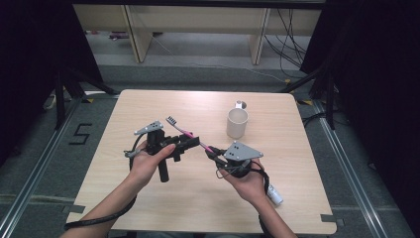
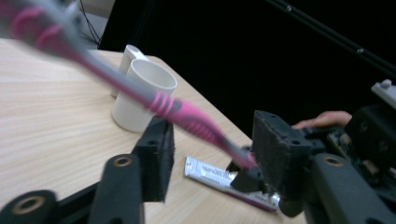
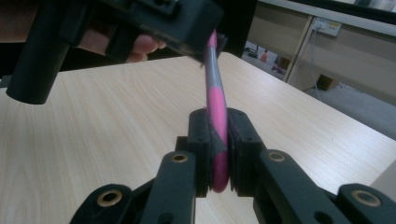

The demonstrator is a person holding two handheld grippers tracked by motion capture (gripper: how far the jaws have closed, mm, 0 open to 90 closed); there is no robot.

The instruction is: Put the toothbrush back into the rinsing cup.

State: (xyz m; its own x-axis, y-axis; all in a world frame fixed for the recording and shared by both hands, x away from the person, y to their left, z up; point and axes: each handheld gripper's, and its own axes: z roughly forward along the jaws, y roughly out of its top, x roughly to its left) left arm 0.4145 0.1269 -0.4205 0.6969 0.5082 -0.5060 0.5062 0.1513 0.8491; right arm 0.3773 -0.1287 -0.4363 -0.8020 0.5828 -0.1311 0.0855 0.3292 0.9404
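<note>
On table [image 1: 148, 198], one toothbrush [image 1: 190, 135], one cup [image 1: 236, 123]

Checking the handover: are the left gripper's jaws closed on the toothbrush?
No, in the left gripper view its jaws stand apart around the toothbrush, with clear gaps on both sides.

Matt pale wood-grain table [image 1: 148, 198]

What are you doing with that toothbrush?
A person holds tongs in each hand above a wooden table. The right tongs are clamped on the handle end of a pink and grey toothbrush. The left tongs are open around its middle. A white cup and a toothpaste tube sit on the table.
</note>
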